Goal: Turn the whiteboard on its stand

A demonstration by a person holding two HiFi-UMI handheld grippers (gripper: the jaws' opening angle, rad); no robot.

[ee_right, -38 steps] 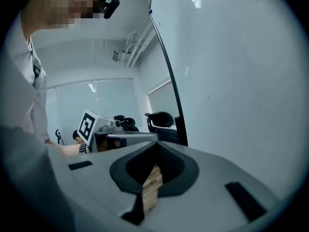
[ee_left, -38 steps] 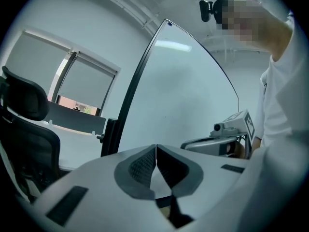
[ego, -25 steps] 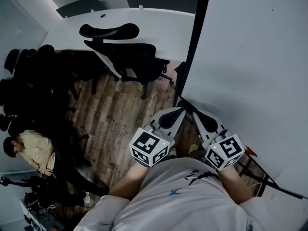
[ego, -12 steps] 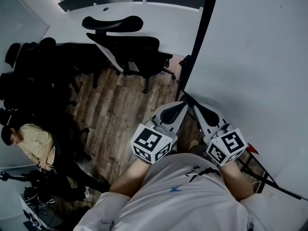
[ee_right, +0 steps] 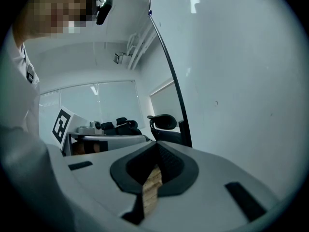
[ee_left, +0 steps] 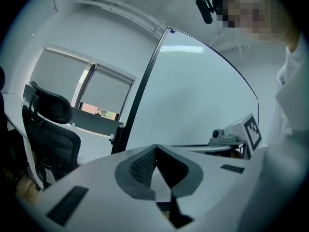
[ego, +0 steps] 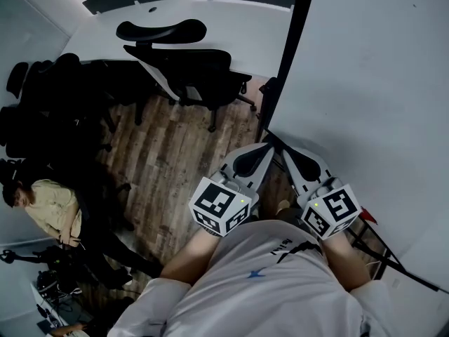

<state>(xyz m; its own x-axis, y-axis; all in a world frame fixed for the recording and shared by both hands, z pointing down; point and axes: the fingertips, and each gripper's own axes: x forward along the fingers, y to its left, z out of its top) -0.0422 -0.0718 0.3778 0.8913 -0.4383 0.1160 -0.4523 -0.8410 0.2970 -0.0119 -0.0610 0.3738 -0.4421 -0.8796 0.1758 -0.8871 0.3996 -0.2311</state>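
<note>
The whiteboard (ego: 365, 97) is a large white panel that fills the right of the head view, with its black frame edge (ego: 293, 48) running down to the stand post. It also shows in the left gripper view (ee_left: 193, 95) and the right gripper view (ee_right: 241, 81). My left gripper (ego: 265, 147) and right gripper (ego: 280, 152) are held side by side in front of my chest. Their tips point at the board's lower left corner, close to it, and I cannot tell if they touch. Both are shut, tips together (ee_left: 155, 147) (ee_right: 157, 143), with nothing between them.
Black stand legs (ego: 382, 258) run along the floor at lower right. Black office chairs (ego: 189, 76) stand at a white table (ego: 210, 23) behind the board's edge. More dark chairs (ego: 42, 104) line the left side, and a seated person (ego: 49, 213) is at lower left. The floor (ego: 175, 167) is wood plank.
Both grippers have crept slightly upward in the view and stayed shut. The seated person at the left has shifted a little. The whiteboard looks the same.
</note>
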